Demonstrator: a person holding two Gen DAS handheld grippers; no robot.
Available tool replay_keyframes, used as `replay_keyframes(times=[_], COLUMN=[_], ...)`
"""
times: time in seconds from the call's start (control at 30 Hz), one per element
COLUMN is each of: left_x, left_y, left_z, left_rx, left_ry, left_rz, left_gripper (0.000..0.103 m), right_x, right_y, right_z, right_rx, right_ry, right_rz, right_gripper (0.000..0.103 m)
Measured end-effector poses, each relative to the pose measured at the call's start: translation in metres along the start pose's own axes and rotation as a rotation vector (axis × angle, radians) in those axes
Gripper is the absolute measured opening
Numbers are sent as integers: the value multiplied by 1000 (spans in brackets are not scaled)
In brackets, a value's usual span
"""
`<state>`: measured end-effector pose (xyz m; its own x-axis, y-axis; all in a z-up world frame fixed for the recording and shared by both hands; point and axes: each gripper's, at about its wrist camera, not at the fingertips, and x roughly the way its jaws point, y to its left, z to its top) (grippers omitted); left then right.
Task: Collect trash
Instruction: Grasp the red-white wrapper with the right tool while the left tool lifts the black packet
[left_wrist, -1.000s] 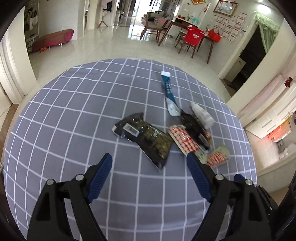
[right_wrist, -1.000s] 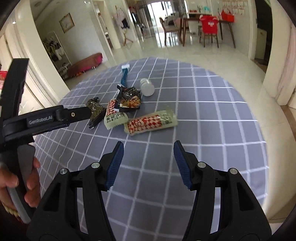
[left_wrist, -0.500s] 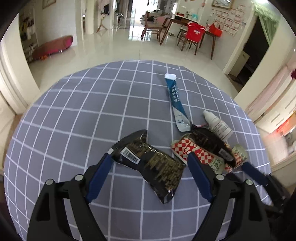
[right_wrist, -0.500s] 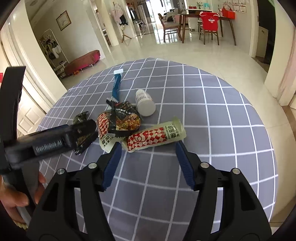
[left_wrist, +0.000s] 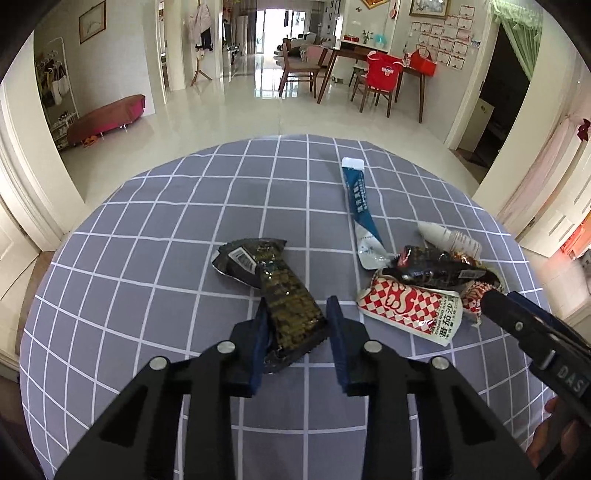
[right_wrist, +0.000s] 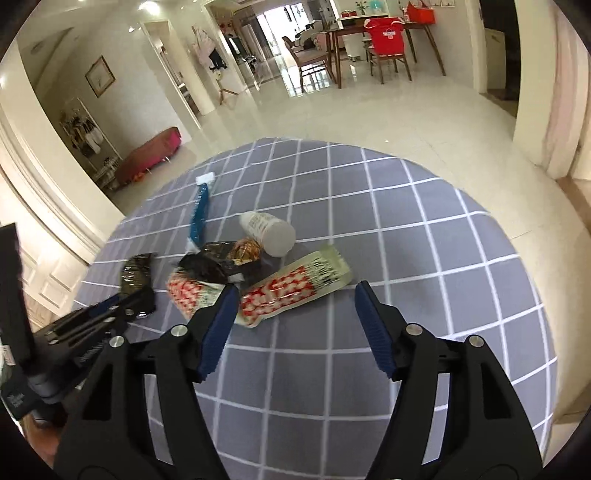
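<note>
A dark crumpled snack wrapper (left_wrist: 273, 280) lies on the grey checked tablecloth (left_wrist: 147, 258). My left gripper (left_wrist: 297, 306) is closing on the wrapper's near end, which bunches up between the pads. To the right is a heap: a red-and-white checked packet (left_wrist: 410, 306), a black wrapper (left_wrist: 432, 269), a white bottle (left_wrist: 450, 238) on its side and a long blue sachet (left_wrist: 360, 206). My right gripper (right_wrist: 295, 291) stands open over the cloth, nothing between its pads. A long red-and-white sachet (right_wrist: 314, 273) lies just ahead of its left fingertip (right_wrist: 225, 299).
The round table's edge curves close on every side, with pale tiled floor beyond. The right gripper's finger (left_wrist: 495, 295) reaches in beside the heap, a hand (left_wrist: 550, 443) behind it. Far off are a dining table with chairs (left_wrist: 376, 74) and a pink bench (left_wrist: 107, 118).
My left gripper advanced to the dark wrapper and closed from wide open onto its near end, which folded narrower. My right gripper moved in toward the long sachet and stayed open.
</note>
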<state>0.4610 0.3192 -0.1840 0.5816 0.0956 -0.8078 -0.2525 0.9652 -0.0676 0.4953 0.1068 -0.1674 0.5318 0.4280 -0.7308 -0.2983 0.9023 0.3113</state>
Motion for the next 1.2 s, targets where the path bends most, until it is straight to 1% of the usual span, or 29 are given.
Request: replay_keyframes(times=[0.03,0.13,0.2,0.3,0.33,0.4,0.43,0.47,0.53,0.6,0.73,0.8,0.83,0.93,1.03,1.1,1.2], left_x=[-2,-6,-9,-11,-12,-13,-15,-17,-21,-26,-38,-48,-52,-69,-82,-87,-94], left_y=[2,2,10,12,13,16,17,17,18,16,12,9,7,1,-9,-15,-25], left_z=[-4,-4,-7,-7,-8,-7,-7,-7,-9,-12,-17,-21,-22,-27,-30,-34,-40], left_rx=[-1,4,7,6,5,2,2,0,4,9,21,34,40,53,60,64,79], left_ry=[-3,-14,-17,-15,-16,-19,-20,-22,-25,-27,-29,-38,-43,-58,-61,-56,-56], left_rz=[-4,-8,-14,-19,-21,-25,-29,-32,-34,-49,-82,-96,-102,-127,-157,-172,-186], left_gripper=[29,28,27,26,26,26,26,26,26,26,25,25,25,25,25,25,25], right_x=[1,6,11,14,14,14,14,12,7,4,-7,-14,-18,-31,-41,-49,-64], right_y=[2,8,14,22,24,24,24,22,17,15,14,12,9,-1,-10,-17,-21], right_z=[1,4,6,4,3,2,1,1,-1,-3,-8,-13,-14,-20,-27,-31,-37], right_rx=[-14,-49,-82,-138,-158,-174,-175,-175,-163,-162,-164,-157,-150,-124,-104,-73,-72], right_ry=[1,5,11,17,19,22,22,17,19,17,-3,-12,-14,-12,-14,-15,-45], right_rz=[-10,-41,-61,-79,-89,-87,-85,-95,-65,-54,-38,-24,-16,28,32,62,59], right_gripper=[65,65,66,62,59,57,46,42,41,40,34,29,6,6,6,5,5])
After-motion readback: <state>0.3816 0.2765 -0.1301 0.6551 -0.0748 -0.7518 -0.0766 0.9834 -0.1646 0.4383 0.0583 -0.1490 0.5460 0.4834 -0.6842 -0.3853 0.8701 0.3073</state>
